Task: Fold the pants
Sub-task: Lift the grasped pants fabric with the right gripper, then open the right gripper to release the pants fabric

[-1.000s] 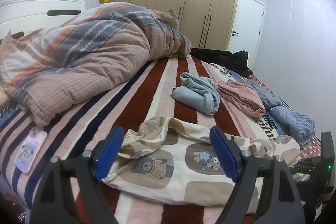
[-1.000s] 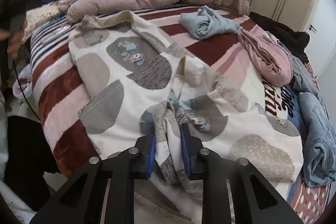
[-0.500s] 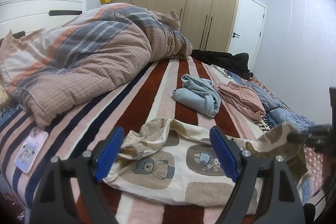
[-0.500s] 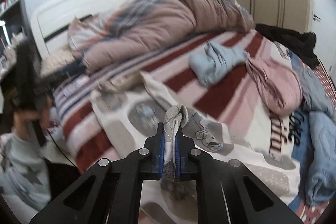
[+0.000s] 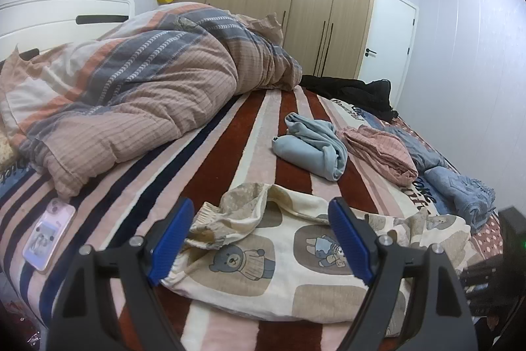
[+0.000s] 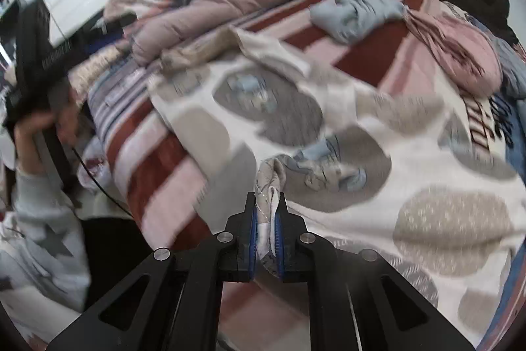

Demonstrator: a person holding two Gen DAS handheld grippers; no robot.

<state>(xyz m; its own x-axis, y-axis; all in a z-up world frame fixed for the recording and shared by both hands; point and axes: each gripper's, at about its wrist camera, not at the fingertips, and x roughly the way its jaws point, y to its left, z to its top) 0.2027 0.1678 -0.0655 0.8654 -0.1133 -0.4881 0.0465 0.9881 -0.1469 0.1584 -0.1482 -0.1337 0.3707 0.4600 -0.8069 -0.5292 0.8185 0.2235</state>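
Note:
Cream pants with a bear print (image 5: pixel 263 265) lie spread near the front edge of the striped bed (image 5: pixel 230 153). Their elastic waistband (image 5: pixel 210 219) is bunched at the left. My left gripper (image 5: pixel 259 239) is open and empty, its blue pads on either side of the waistband end, just above the cloth. My right gripper (image 6: pixel 265 229) is shut on a bunched fold of the pants (image 6: pixel 328 134) at their other end. The right wrist view is blurred by motion. The right gripper's body shows at the right edge of the left wrist view (image 5: pixel 506 252).
A bunched quilt (image 5: pixel 131 94) fills the bed's left. A light blue garment (image 5: pixel 312 147), a pink one (image 5: pixel 381 150), denim (image 5: pixel 460 189) and black clothes (image 5: pixel 355 91) lie beyond the pants. A pink phone (image 5: pixel 49 236) lies at the left edge. Wardrobe behind.
My right gripper lifted the pinched pants fold up off the bed, then came back down low over the pants. My left gripper has stayed open over the waistband.

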